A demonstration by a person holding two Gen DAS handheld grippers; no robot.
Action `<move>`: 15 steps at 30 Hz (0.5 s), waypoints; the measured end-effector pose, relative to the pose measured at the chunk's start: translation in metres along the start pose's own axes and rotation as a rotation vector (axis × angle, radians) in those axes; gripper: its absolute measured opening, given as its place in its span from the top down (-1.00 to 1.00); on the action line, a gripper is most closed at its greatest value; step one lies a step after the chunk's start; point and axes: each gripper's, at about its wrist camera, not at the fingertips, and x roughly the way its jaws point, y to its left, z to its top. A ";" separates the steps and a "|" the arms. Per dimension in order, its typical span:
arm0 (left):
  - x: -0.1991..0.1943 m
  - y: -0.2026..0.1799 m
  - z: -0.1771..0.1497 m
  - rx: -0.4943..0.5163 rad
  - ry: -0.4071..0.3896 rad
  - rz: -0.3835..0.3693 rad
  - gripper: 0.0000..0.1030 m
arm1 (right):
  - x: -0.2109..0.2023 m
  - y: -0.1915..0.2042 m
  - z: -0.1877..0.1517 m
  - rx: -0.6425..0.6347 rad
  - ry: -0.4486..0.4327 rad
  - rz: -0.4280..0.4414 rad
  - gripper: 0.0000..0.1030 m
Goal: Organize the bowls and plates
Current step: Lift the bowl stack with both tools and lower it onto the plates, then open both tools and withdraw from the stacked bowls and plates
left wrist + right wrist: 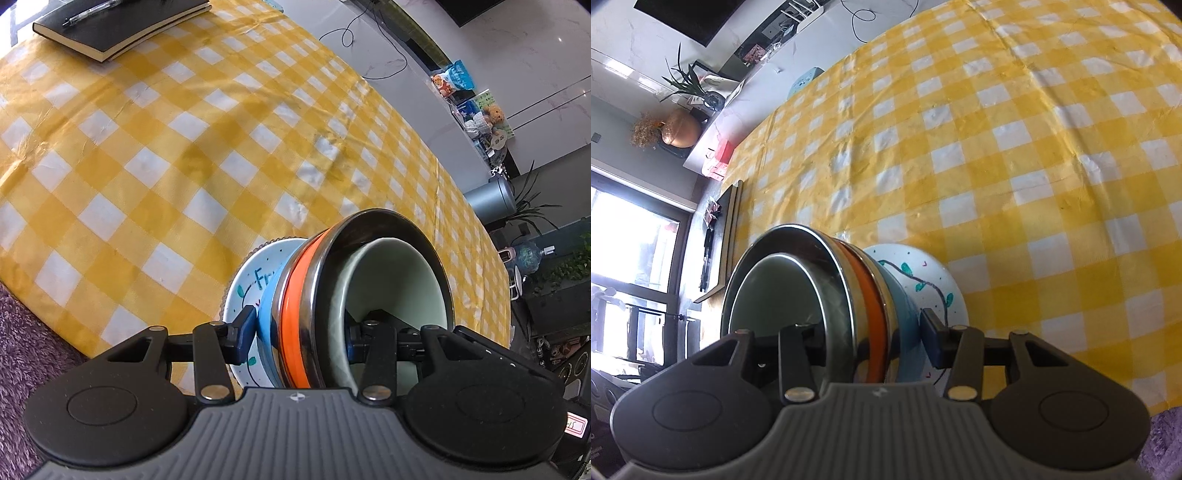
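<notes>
A nested stack of dishes is held between both grippers over the yellow checked tablecloth. The stack is a white painted plate, a light blue bowl, an orange bowl, a steel bowl and a pale green bowl inside. My left gripper is shut across the stack's rims, one finger under the plate, one inside the green bowl. My right gripper is shut on the same stack from the other side, with the plate at its right finger.
A black notebook with a pen lies at the far left of the table. A purple fuzzy cloth lies at the near table edge. A counter with cables, plants and clutter runs beyond the table's far edge.
</notes>
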 end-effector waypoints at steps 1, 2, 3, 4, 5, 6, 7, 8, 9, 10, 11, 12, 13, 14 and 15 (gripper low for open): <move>0.000 0.000 0.000 0.003 0.001 0.002 0.03 | 0.000 -0.001 0.000 0.001 0.000 0.003 0.12; 0.000 -0.001 0.001 0.005 0.000 0.004 0.03 | 0.001 0.000 0.001 0.002 0.002 0.004 0.12; 0.000 -0.001 0.001 0.010 0.000 0.005 0.03 | 0.001 0.000 0.001 0.002 0.002 0.004 0.12; 0.000 -0.001 0.001 0.015 0.000 0.006 0.03 | 0.002 0.000 0.001 0.001 0.002 0.004 0.12; 0.000 -0.002 0.001 0.020 0.001 0.006 0.03 | 0.002 0.000 0.001 0.001 0.003 0.006 0.12; 0.000 -0.002 0.001 0.023 0.001 0.007 0.03 | 0.002 -0.001 0.001 0.002 0.005 0.007 0.12; 0.000 -0.002 0.000 0.023 0.000 0.007 0.03 | 0.002 -0.001 0.001 0.001 0.006 0.007 0.11; 0.000 -0.002 0.000 0.022 -0.001 0.007 0.03 | 0.002 -0.001 0.001 -0.002 0.005 0.008 0.09; 0.000 -0.003 0.001 0.024 0.000 0.008 0.03 | 0.002 -0.001 0.001 -0.006 0.003 0.008 0.09; 0.000 -0.003 0.001 0.025 -0.002 0.009 0.03 | 0.002 0.000 0.000 -0.010 0.000 0.007 0.07; 0.000 -0.003 0.001 0.025 -0.003 0.010 0.03 | 0.001 0.002 0.000 -0.018 -0.005 0.006 0.06; 0.000 -0.003 0.001 0.027 -0.007 0.011 -0.04 | 0.000 0.002 0.000 -0.025 -0.012 0.009 -0.02; -0.001 -0.004 0.000 0.035 -0.018 0.015 -0.23 | -0.001 0.003 0.000 -0.032 -0.020 0.010 -0.09; -0.002 -0.005 0.000 0.048 -0.033 0.022 -0.33 | -0.003 0.004 0.000 -0.037 -0.027 0.006 -0.18; -0.004 -0.007 0.000 0.061 -0.048 0.033 -0.41 | -0.005 0.005 0.000 -0.044 -0.035 0.001 -0.25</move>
